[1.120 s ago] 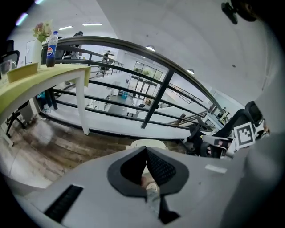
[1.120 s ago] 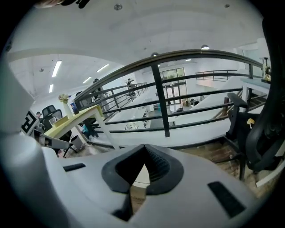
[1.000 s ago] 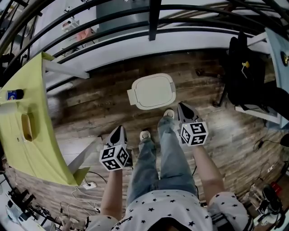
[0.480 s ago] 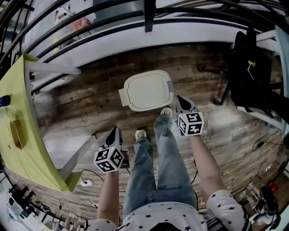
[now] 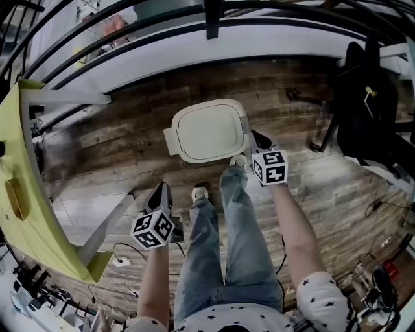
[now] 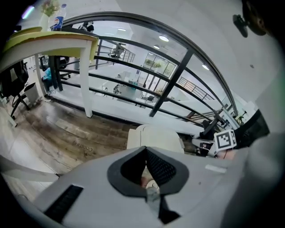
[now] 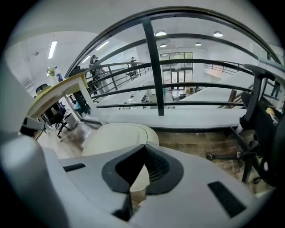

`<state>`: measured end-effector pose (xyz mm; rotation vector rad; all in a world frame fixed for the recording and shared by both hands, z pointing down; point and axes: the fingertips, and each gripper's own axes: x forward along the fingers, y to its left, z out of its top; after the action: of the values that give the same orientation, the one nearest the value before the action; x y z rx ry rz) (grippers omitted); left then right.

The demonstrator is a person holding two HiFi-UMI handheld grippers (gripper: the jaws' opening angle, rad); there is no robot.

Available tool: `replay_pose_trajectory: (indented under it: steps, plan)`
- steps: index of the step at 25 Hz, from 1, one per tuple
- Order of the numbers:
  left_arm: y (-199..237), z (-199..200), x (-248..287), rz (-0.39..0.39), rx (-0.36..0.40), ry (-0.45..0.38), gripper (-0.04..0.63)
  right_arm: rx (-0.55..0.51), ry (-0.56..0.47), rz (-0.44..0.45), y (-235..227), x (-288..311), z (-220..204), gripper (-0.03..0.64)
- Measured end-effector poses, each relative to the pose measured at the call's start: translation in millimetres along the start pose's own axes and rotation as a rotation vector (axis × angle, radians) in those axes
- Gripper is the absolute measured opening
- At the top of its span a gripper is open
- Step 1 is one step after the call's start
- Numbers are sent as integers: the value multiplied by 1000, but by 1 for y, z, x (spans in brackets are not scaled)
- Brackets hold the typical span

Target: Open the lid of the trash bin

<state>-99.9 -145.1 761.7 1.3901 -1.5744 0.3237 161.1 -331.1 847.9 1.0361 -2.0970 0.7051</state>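
Closed trash bin (image 5: 209, 130), right gripper (image 5: 259, 137) just beside it, jaws together

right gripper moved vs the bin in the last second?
Yes. In the head view the right gripper has advanced up-frame: its tip now sits beside the right edge of the trash bin, not below it.

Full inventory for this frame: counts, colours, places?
trash bin: one, cream, lid down, on the floor ahead of the feet
table: one, yellow-green top, far left
office chair: one, black, right
railing: one, black, beyond the bin
floor: dark wood planks
cables: several, floor at lower left
legs: two, blue jeans, centre
left gripper: one, jaws together, empty, by the left foot
right gripper: one, jaws together, empty, by the bin's near right corner
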Motion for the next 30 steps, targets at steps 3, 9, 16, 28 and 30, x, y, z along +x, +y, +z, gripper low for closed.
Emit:
replay_pose_trajectory:
  steps: [3,9,16,28,30]
  plan:
    - [2,-4,11,5,-4,3,11,-6,21,-1,-7,13,-7,-6]
    - [7,-11,29,20,-18,10,11,-16,57,2,-14,36,-14,-6]
    - [11,-22,41,32,-25,30,11,-23,94,3,-17,53,-22,-6]
    - [8,-32,49,26,-18,58,11,22,121,0,-22,63,-29,-6]
    - [8,-33,49,26,-20,61,11,47,124,14,-23,63,-30,-6]
